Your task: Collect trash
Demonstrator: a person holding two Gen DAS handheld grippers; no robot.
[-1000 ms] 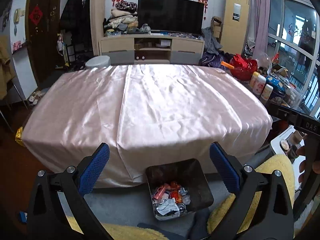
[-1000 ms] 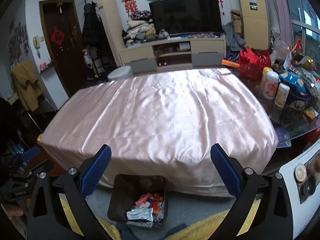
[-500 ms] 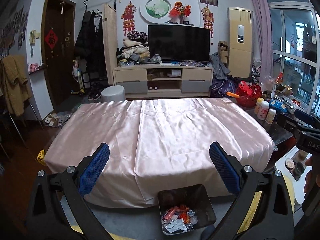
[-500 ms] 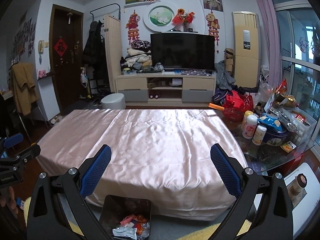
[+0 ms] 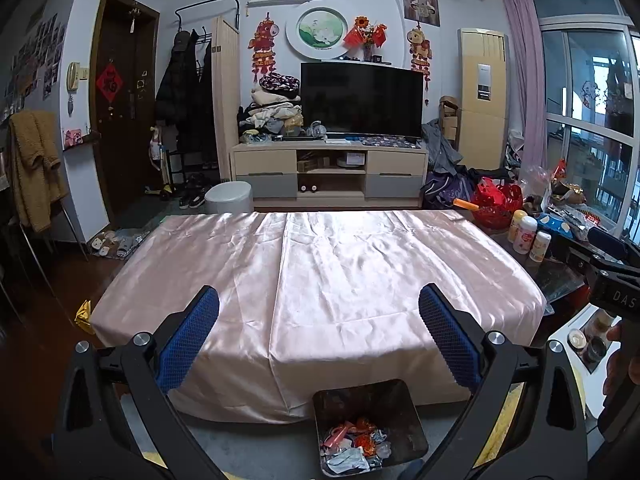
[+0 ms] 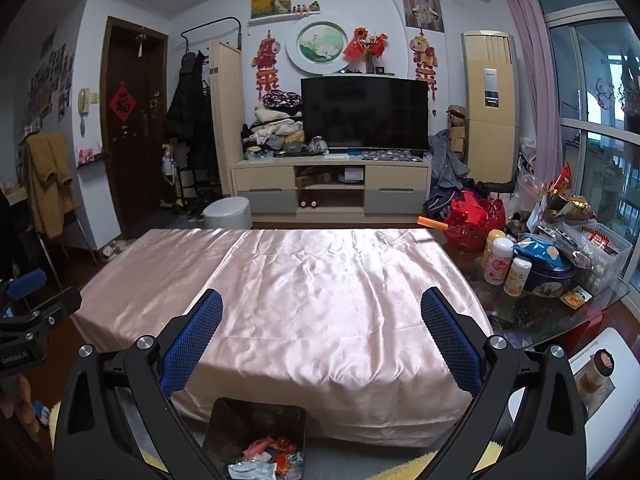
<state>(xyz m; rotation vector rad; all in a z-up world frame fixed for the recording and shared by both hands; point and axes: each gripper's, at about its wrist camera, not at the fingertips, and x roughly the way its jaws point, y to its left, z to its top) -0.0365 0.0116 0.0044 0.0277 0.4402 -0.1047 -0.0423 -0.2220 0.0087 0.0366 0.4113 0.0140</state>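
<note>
Gaping empty, left tongs [image 5: 319,326] and right tongs [image 6: 321,328]; wrappers in bin [image 5: 404,408] look light, crumpled; pinch by an edge.

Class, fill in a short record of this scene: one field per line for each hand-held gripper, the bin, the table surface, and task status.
left hand-held gripper: open, holding nothing
right hand-held gripper: open, holding nothing
trash bin: on the floor at the table's near edge, holds wrappers
pink tablecloth: no loose trash visible on it
side table: bottles and snack packs, untouched
task status: trash appears collected
</note>
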